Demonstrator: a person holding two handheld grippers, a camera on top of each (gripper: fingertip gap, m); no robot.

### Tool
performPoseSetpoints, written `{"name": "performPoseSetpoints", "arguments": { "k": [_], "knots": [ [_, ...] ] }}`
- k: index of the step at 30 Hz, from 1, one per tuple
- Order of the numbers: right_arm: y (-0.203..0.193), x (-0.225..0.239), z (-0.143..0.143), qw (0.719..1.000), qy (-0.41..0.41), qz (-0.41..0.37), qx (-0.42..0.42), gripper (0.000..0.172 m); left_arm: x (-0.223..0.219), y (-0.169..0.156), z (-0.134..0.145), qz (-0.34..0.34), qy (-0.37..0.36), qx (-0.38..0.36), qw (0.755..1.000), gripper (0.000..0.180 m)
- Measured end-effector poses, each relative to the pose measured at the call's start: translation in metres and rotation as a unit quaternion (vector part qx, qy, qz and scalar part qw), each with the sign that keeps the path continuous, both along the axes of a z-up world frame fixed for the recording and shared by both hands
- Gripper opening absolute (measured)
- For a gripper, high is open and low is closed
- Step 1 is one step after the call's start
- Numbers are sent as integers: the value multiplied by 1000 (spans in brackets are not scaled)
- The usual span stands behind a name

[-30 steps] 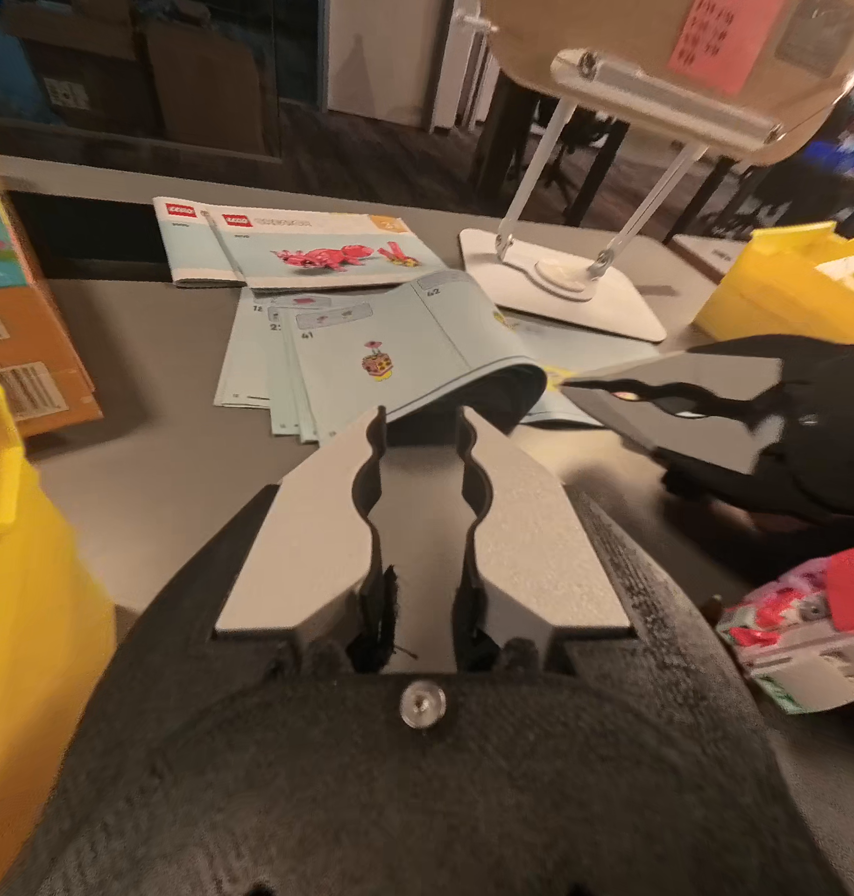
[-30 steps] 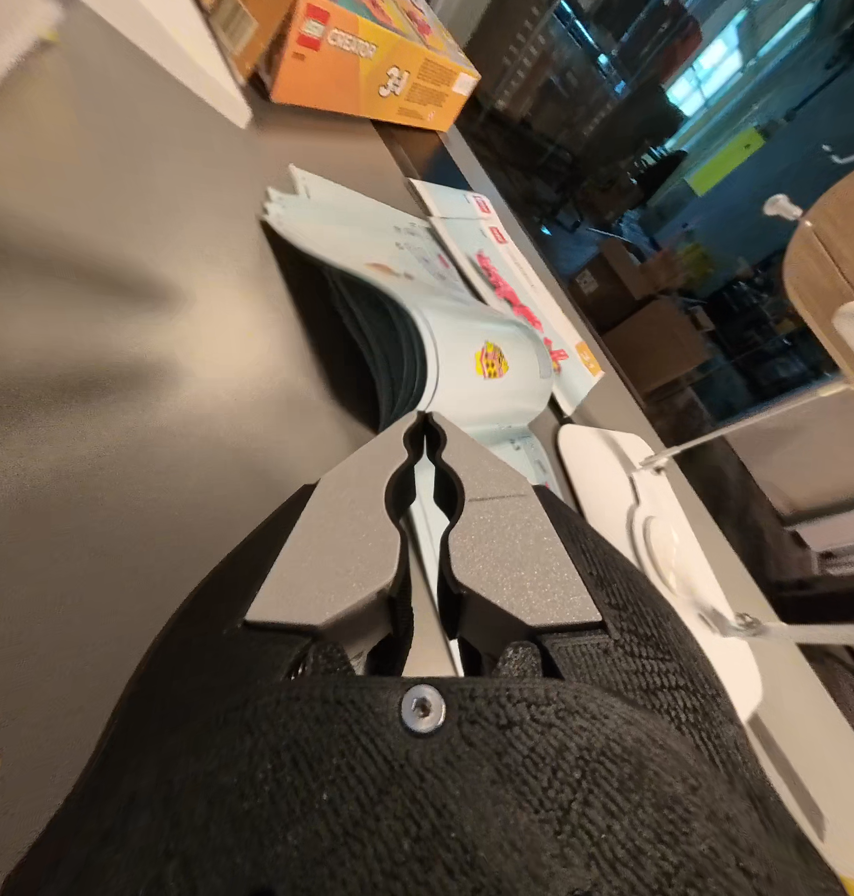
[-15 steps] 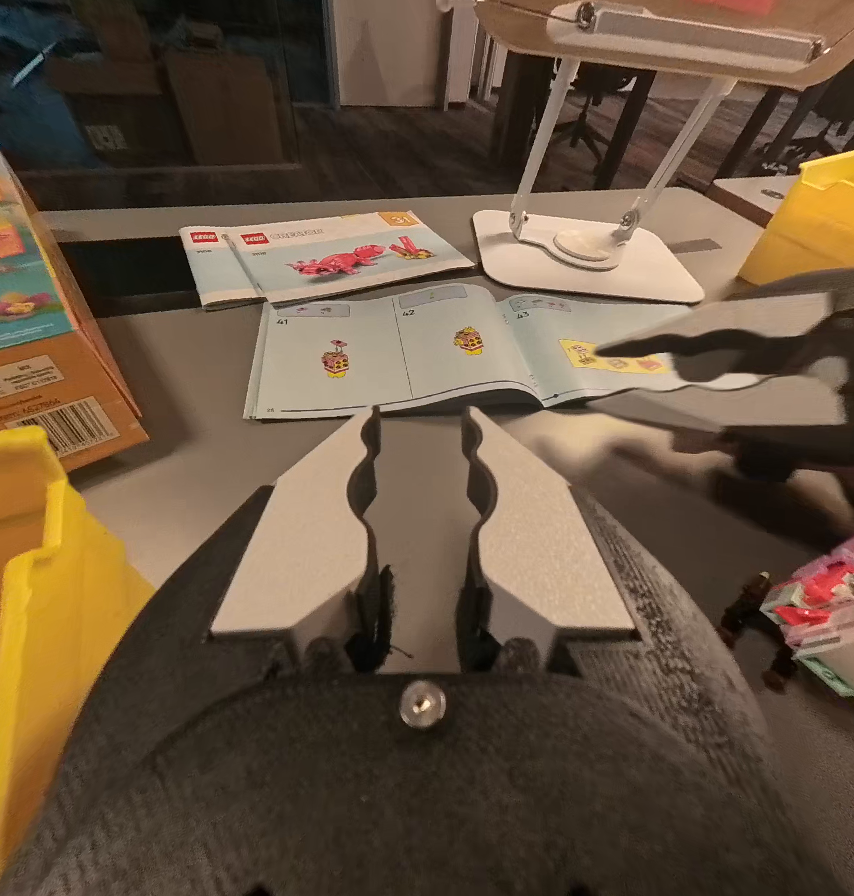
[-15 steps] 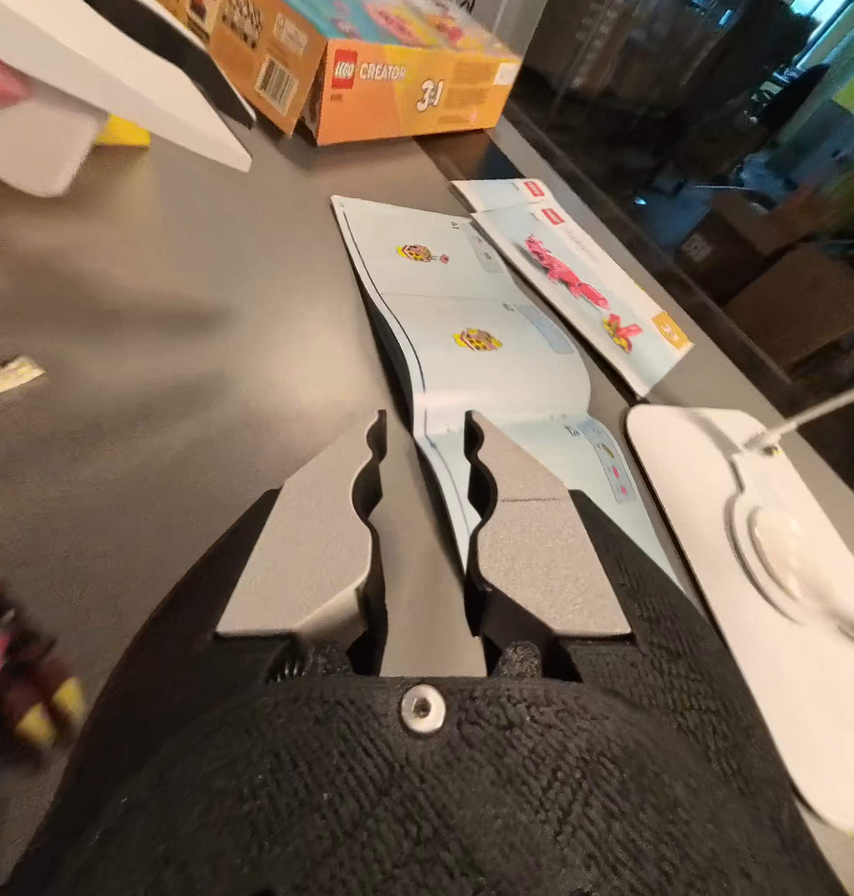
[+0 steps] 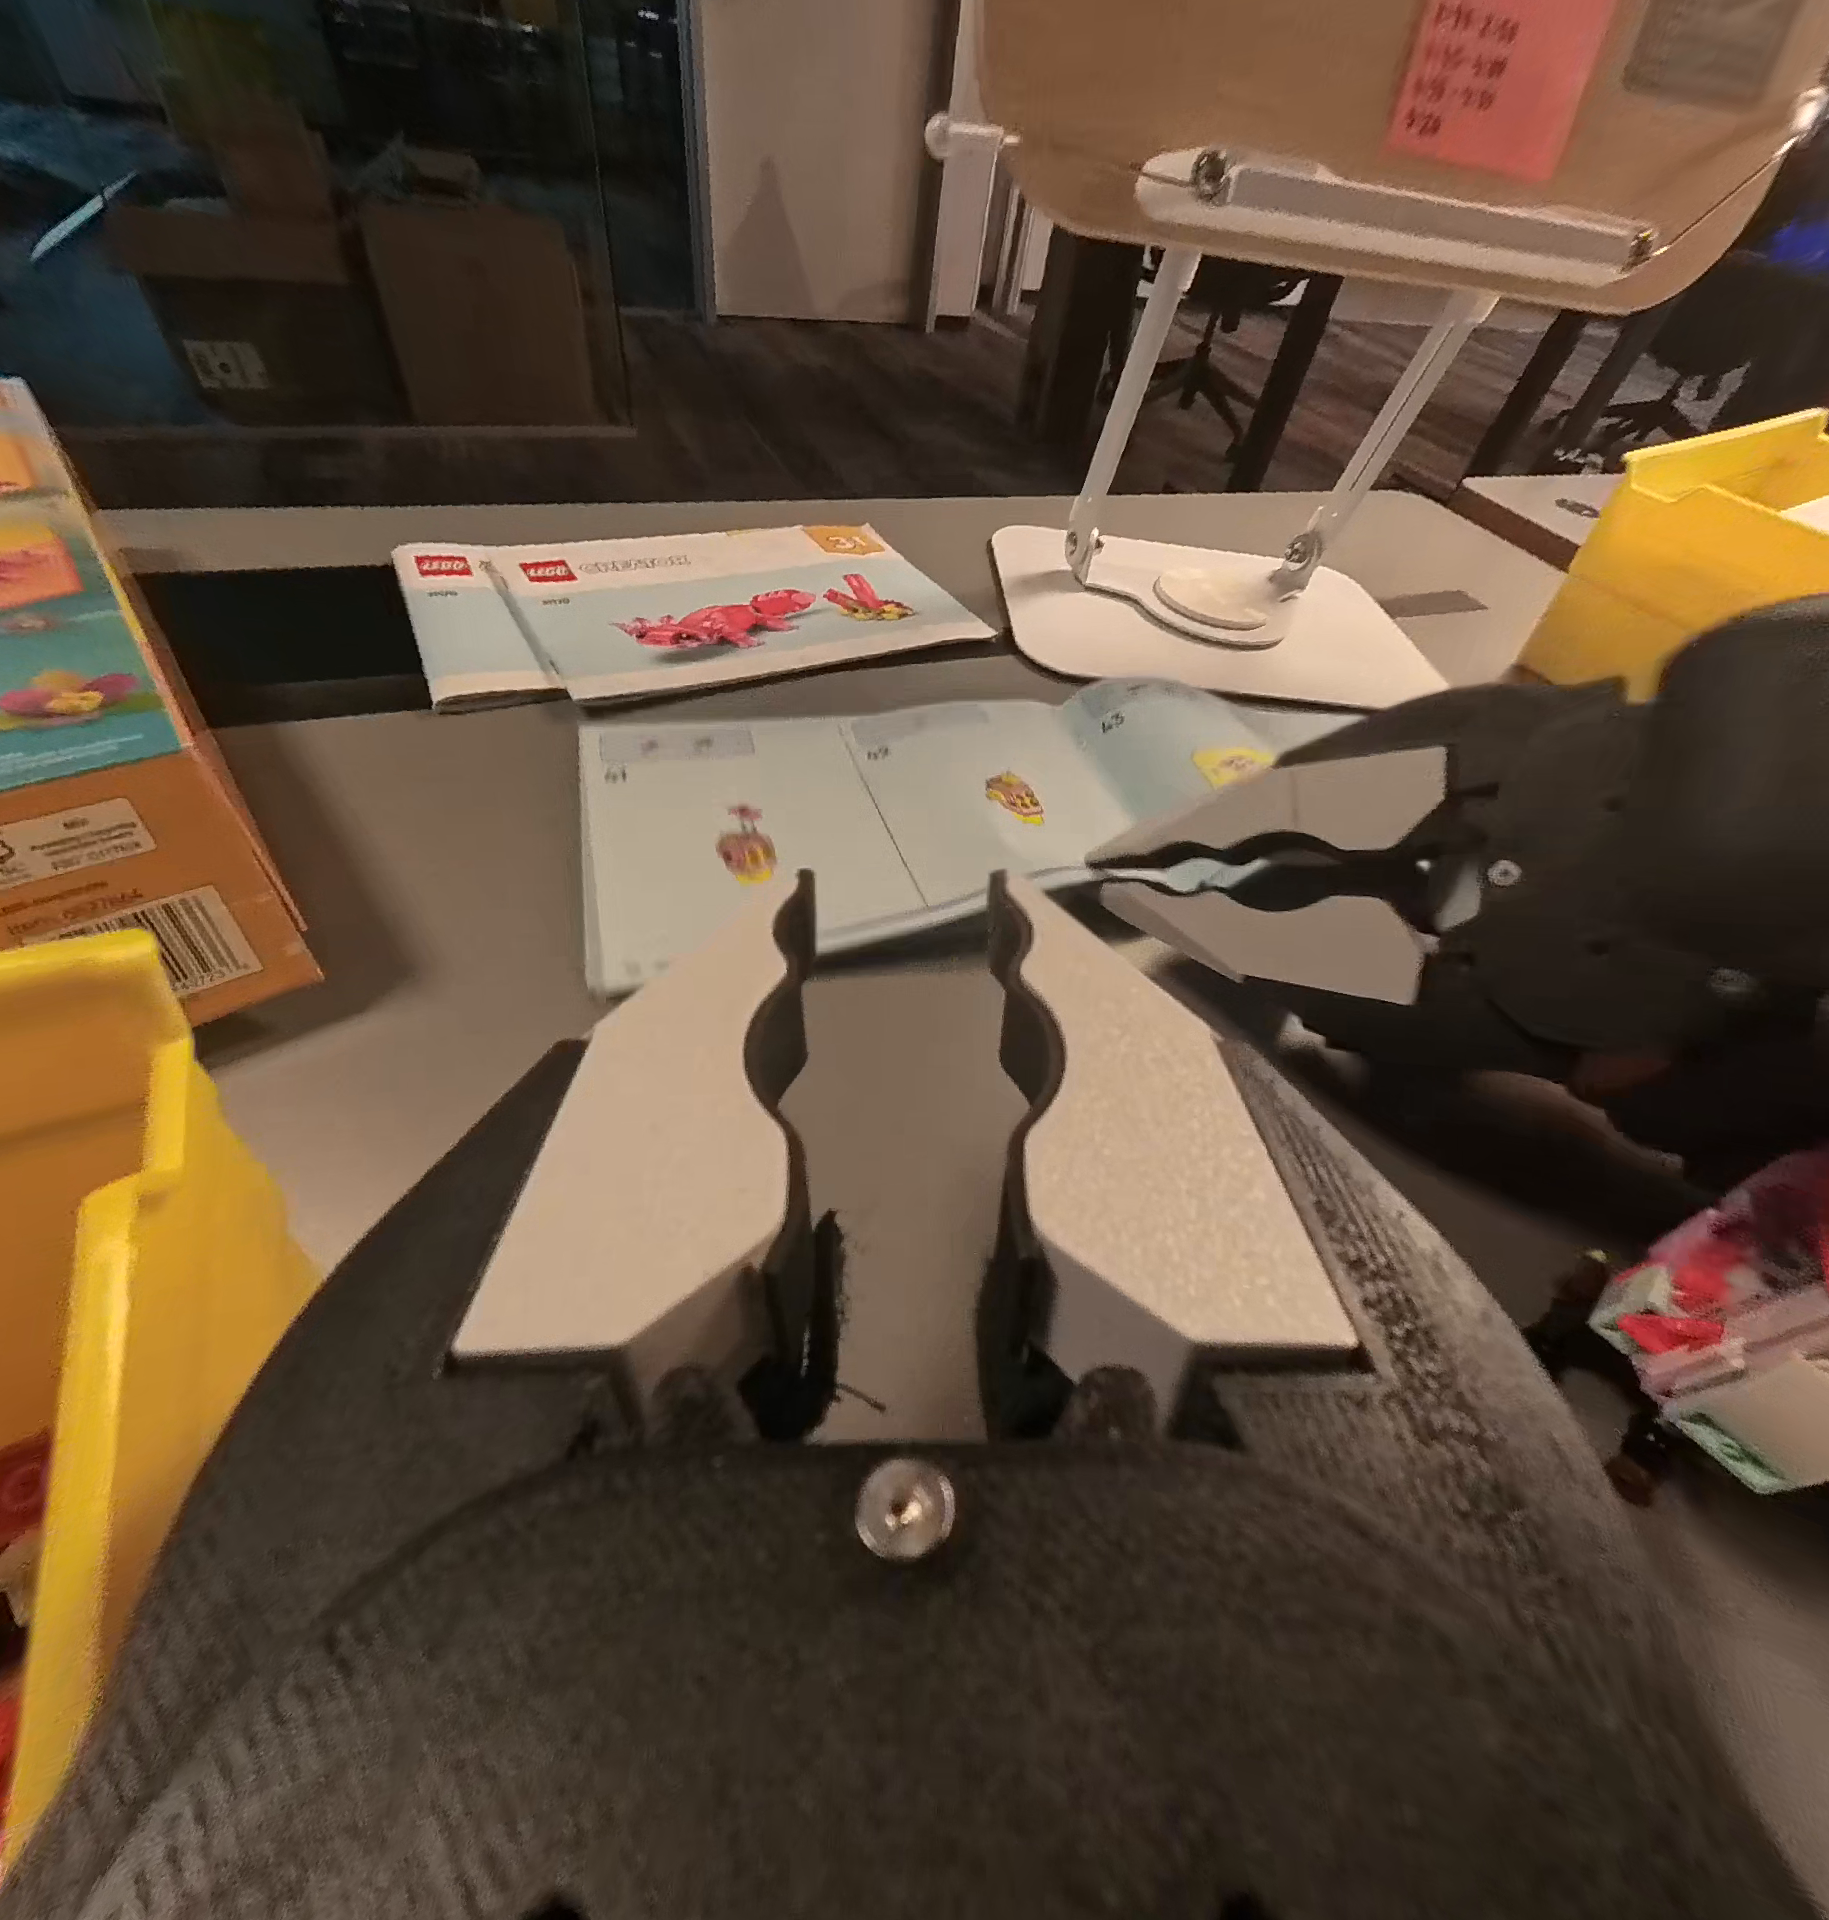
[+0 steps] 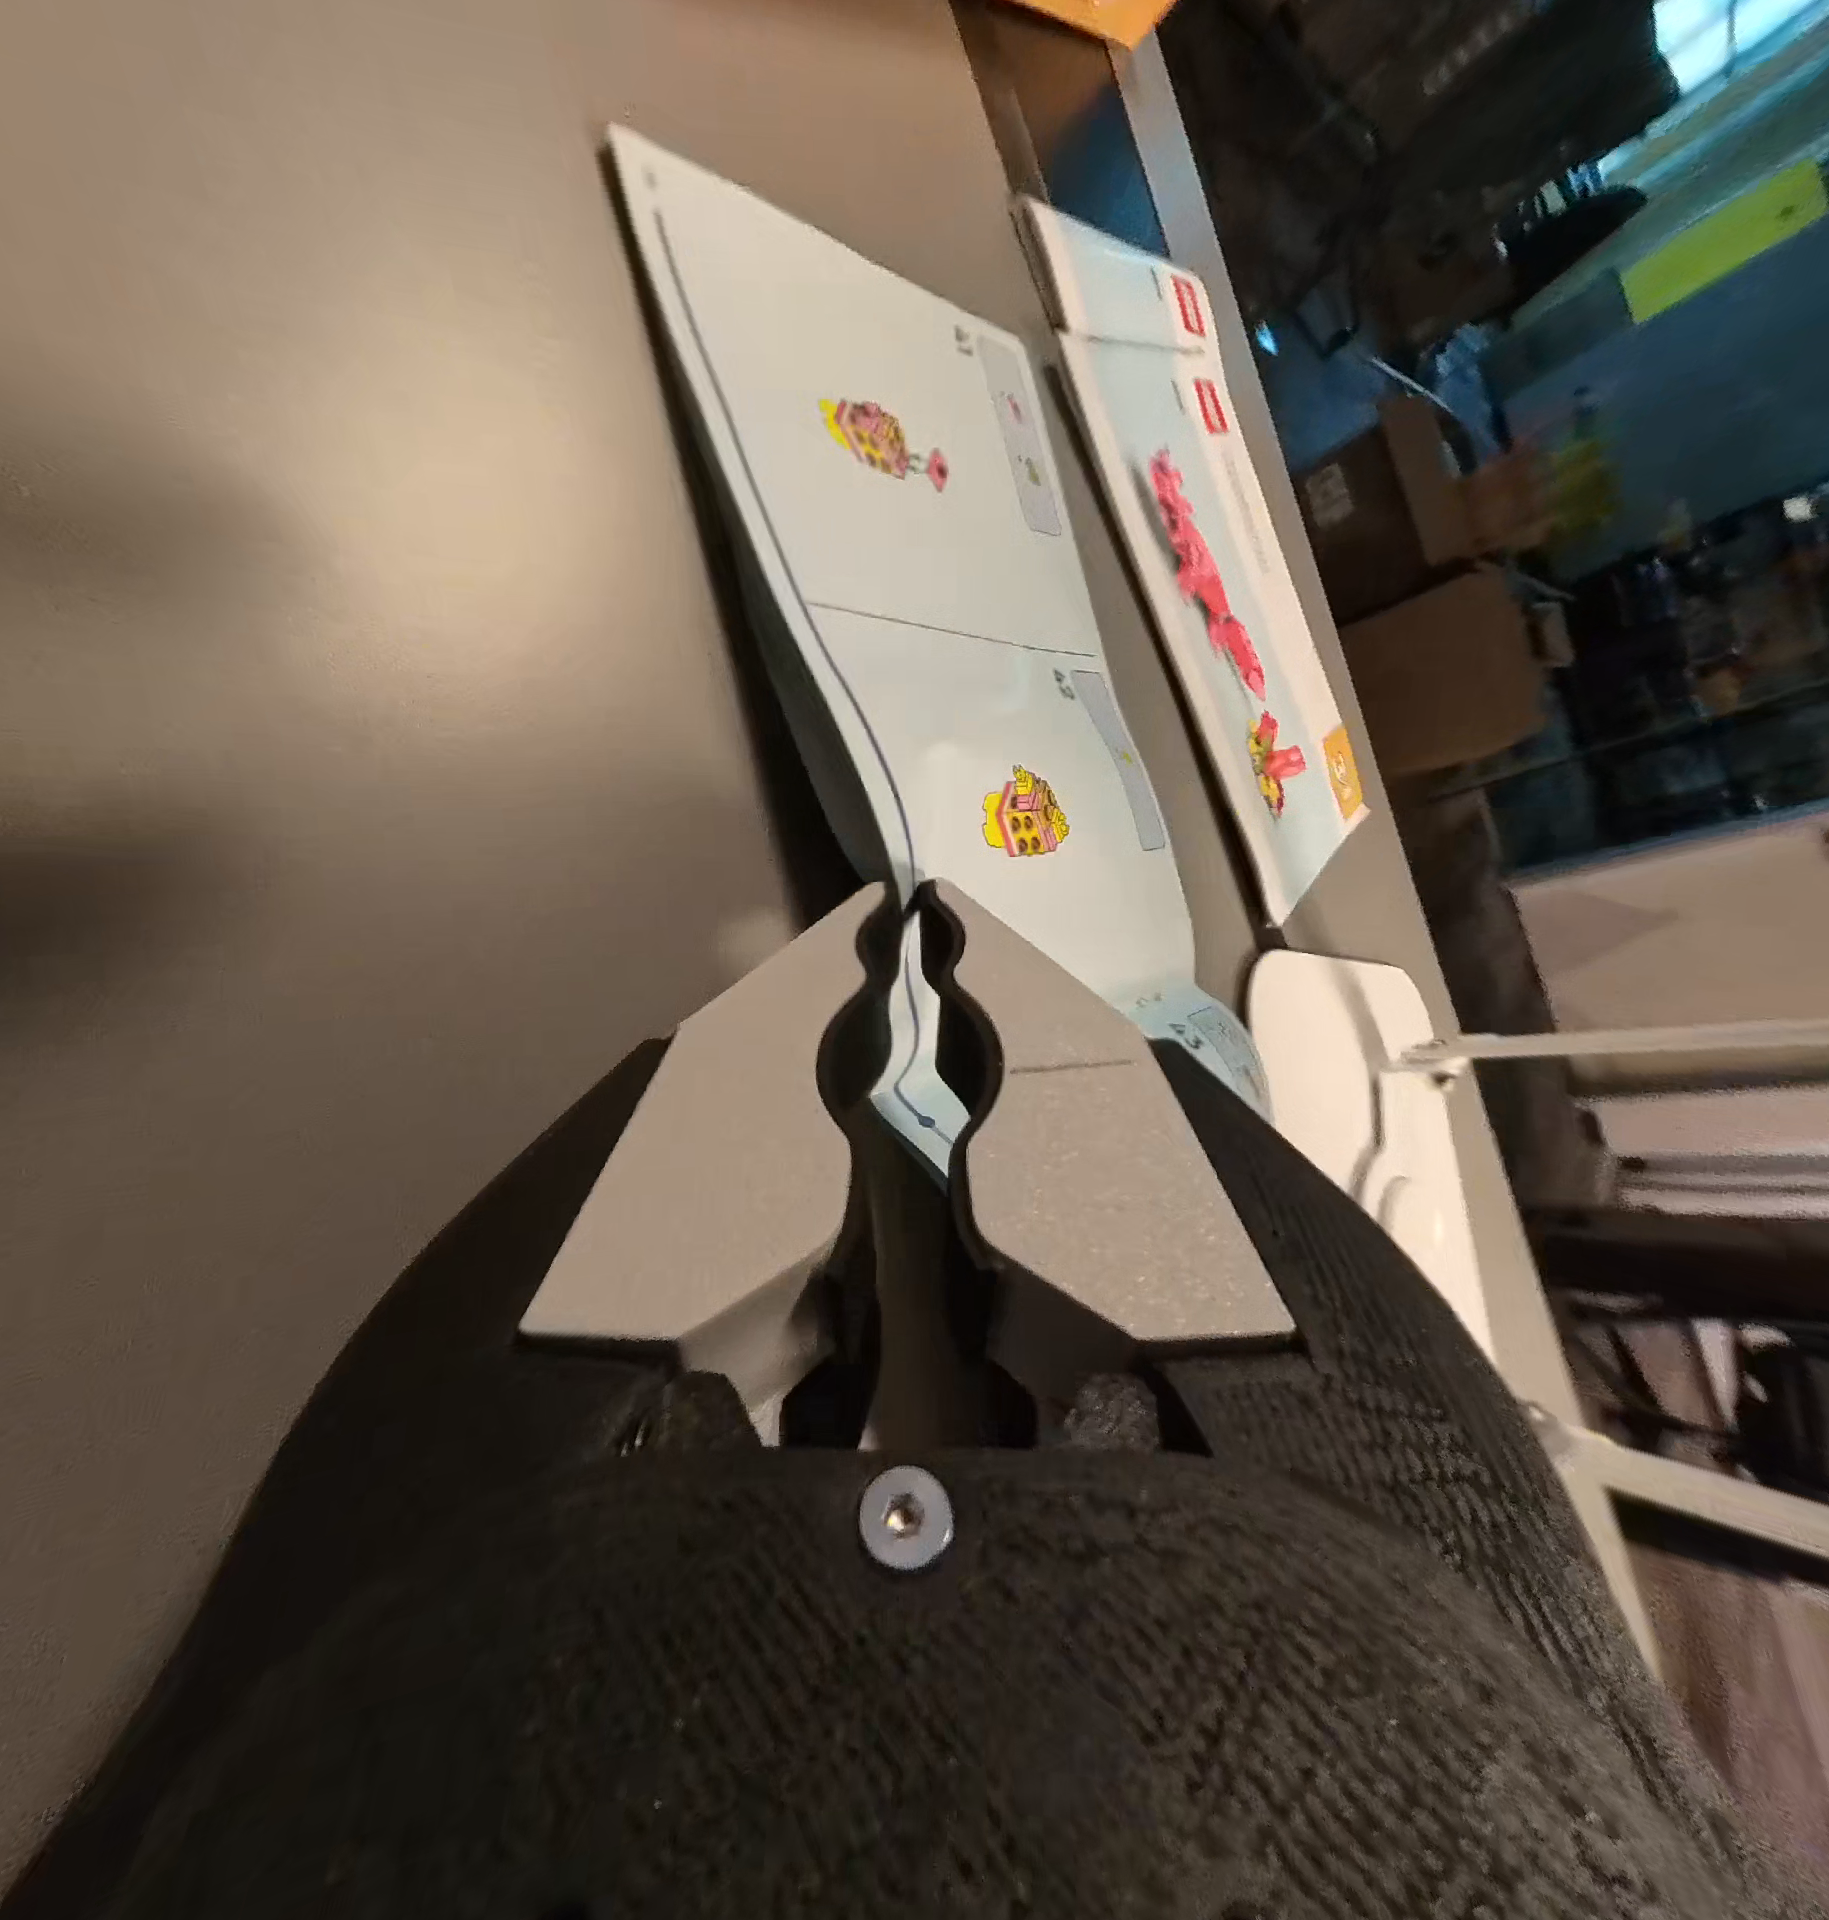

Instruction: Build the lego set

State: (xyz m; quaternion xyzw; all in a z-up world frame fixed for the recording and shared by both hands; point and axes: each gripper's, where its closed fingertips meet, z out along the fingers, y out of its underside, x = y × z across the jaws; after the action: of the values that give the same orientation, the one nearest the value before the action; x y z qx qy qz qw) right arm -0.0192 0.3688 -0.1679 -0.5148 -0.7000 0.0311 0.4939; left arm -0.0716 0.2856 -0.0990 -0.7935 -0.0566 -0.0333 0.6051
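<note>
Since half a second ago, the right gripper [image 6: 912, 902] has been closed on a page edge of the open booklet [image 5: 848, 821], lying mid-table. Left gripper [image 5: 902, 904], near it, is held apart, empty. A single leaf should be lifted slowly.

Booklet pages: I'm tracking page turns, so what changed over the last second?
The right hand-held gripper, open half a second ago, has shut on the edge of a page of the open booklet. The left hand-held gripper stayed open and empty.

Grey scalloped jaws, black textured housings
</note>
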Motion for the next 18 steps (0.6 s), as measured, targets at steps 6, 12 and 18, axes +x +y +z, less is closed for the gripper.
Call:
{"name": "performPoseSetpoints", "arguments": {
  "k": [6, 12, 18],
  "knots": [
    [-25, 55, 3, 996, 22, 87, -17, 0, 9, -2, 5, -30, 30, -4, 999, 32],
    [-24, 107, 1, 994, 37, 102, -28, 0, 43, -9, -4, -131, 34, -45, 990, 31],
    [-29, 101, 6, 992, 51, 114, -2, 0, 73, -34, -44, -247, 180, -154, 940, 47]
  ]
}}
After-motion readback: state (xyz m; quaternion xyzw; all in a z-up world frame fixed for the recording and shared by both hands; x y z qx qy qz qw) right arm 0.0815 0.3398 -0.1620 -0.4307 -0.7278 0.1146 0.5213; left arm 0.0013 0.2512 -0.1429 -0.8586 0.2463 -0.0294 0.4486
